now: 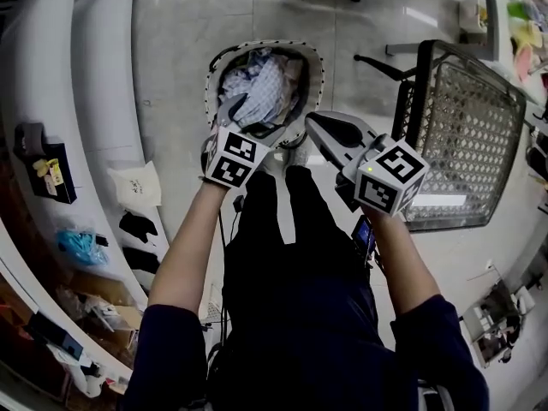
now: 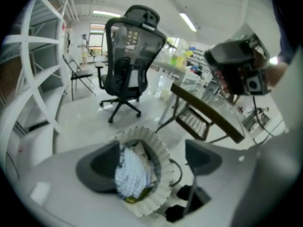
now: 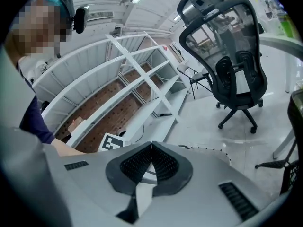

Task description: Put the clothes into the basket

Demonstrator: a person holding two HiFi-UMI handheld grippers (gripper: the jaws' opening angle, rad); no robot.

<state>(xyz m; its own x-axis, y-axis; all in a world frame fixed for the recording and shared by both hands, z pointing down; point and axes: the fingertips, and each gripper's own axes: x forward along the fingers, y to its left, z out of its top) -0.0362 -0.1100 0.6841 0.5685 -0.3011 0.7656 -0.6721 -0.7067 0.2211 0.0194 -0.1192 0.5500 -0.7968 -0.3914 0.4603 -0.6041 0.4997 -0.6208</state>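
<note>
A white pleated basket stands on the floor in front of me, with clothes piled in it; a blue-and-white checked piece lies on top. My left gripper hangs just above the basket's near rim, open and holding nothing. In the left gripper view the basket and the checked cloth show between the spread jaws of the left gripper. My right gripper is beside the basket's right rim, shut with nothing in it. In the right gripper view the right gripper has its pads touching at the tips.
A wire-mesh table stands to the right of the basket. White shelving curves along the left. A black office chair stands beyond the basket, and the same kind of chair shows in the right gripper view.
</note>
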